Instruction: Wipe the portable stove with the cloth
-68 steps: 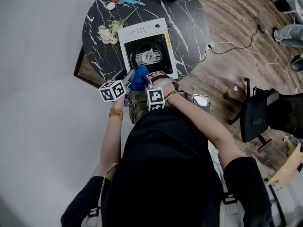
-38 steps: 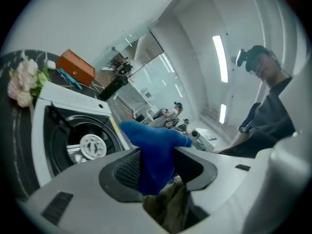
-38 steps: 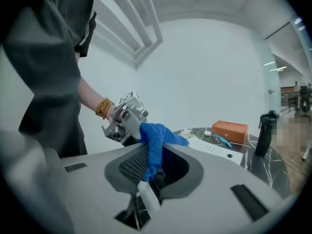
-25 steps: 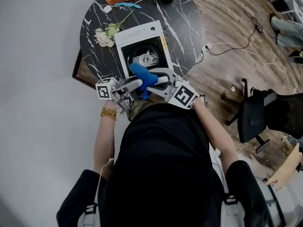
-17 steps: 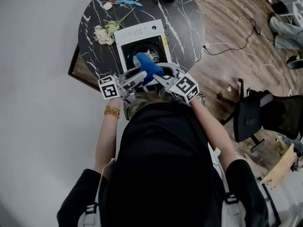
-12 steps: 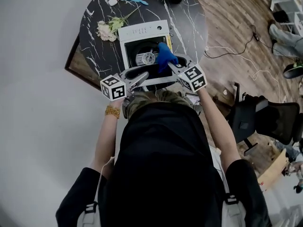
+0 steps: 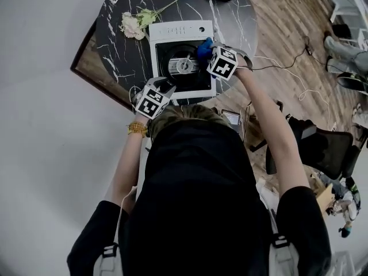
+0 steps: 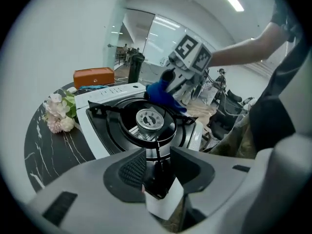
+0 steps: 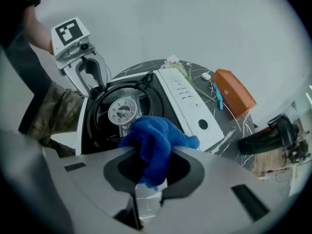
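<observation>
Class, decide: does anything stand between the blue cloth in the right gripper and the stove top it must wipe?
Nothing visible does. The right gripper, whose jaws have just been closing, grips the cloth above the stove, beside the burner; no object shows between them.

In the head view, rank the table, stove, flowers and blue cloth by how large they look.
1. table, largest even though the top edge of the picture cuts it off
2. stove
3. flowers, stem included
4. cloth, bunched and partly covered, so only part shows

Fluffy terry cloth (image 9: 153,145); stove (image 7: 178,30) smooth white shell, metal burner (image 8: 148,119); glossy marble-look table (image 7: 115,45).
</observation>
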Demonstrator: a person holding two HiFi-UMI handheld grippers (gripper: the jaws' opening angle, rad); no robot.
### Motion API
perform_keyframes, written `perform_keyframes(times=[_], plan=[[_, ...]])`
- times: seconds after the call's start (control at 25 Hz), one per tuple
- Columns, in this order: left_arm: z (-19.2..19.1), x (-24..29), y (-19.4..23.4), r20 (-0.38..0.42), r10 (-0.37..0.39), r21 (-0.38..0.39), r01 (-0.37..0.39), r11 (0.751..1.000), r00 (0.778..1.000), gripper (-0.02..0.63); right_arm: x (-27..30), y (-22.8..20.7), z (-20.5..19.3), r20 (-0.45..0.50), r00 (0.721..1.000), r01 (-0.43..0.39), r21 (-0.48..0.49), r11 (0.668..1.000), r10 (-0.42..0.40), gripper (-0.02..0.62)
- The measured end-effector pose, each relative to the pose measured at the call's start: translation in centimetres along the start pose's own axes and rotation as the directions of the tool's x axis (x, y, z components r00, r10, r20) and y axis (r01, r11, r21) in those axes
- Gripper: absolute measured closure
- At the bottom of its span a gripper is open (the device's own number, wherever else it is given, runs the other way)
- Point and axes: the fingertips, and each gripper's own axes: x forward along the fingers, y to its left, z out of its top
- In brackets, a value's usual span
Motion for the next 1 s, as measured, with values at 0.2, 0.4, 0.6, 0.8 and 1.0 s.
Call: perform_keyframes(times=[0.2, 0.4, 0.6, 0.8, 1.0], plan=[[0.3, 0.6, 0.4, -0.058, 0.08, 0.164, -0.069, 0.984, 0.995, 0.502, 1.0, 0.1, 0.2, -0.117, 0.993, 0.008, -0.045, 0.999, -0.013, 0.528], [0.4, 1.2, 0.5, -0.047, 0.107, 0.148, -0.099, 0.984, 0.993, 0.543, 2.1, 0.7, 0.3, -0.314, 0.949, -0.06, -0.192, 0.98, -0.003, 0.529], [0.6, 1.2, 0.5, -0.06, 0.134, 0.107, -0.127, 0.986, 0.989, 0.549, 2.1, 2.1, 0.0, -0.379, 0.925, -0.151, -0.314, 0.937, 0.022, 0.529], [0.4, 1.2, 0.5, -0.067, 0.149, 0.092, -0.143, 0.985, 0.987, 0.552, 1.9, 3.5, -0.2, -0.351, 0.933, -0.194, -0.299, 0.934, 0.081, 0.529], [0.3, 1.2, 0.6, -0.064, 0.162, 0.088, -0.156, 0.984, 0.985, 0.554, 1.0, 4.9, -0.4, -0.187, 0.97, -0.188, -0.172, 0.967, 0.155, 0.529]])
